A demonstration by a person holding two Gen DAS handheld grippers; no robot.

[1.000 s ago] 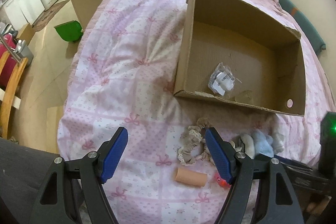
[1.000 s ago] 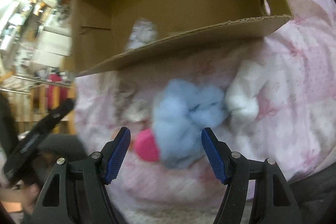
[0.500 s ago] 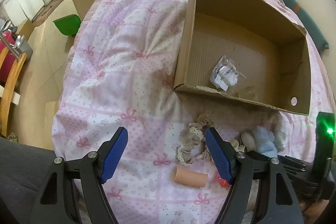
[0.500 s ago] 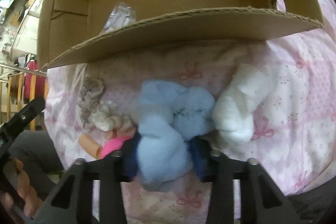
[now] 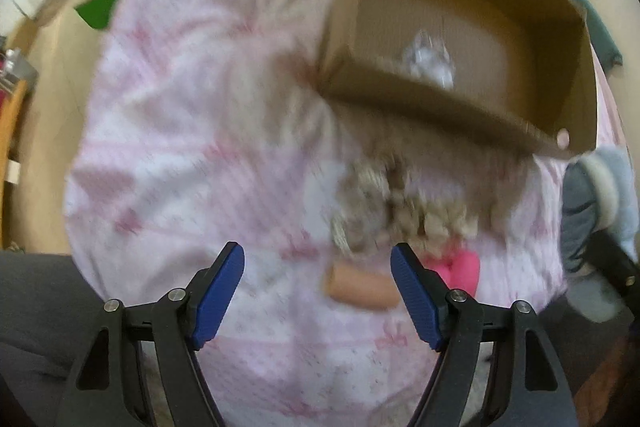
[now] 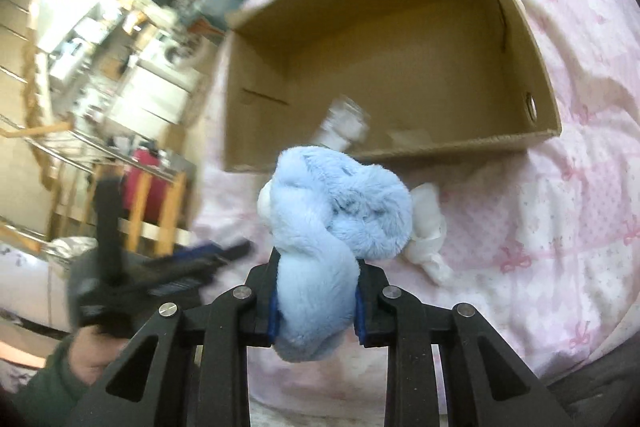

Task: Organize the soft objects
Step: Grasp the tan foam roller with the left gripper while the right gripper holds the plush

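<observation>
Gripping blue plush toy (image 6: 336,219), unlabelled

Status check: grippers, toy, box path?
Right gripper shut on blue plush toy, lifted. Left gripper open, empty. Cardboard box ahead, nothing between.

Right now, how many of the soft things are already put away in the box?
None that I can see: the cardboard box holds only a clear plastic packet. The right tongs grip the blue fluffy toy. Left on the bed: white soft toy, scrunchies, pink item, tan roll.
</observation>
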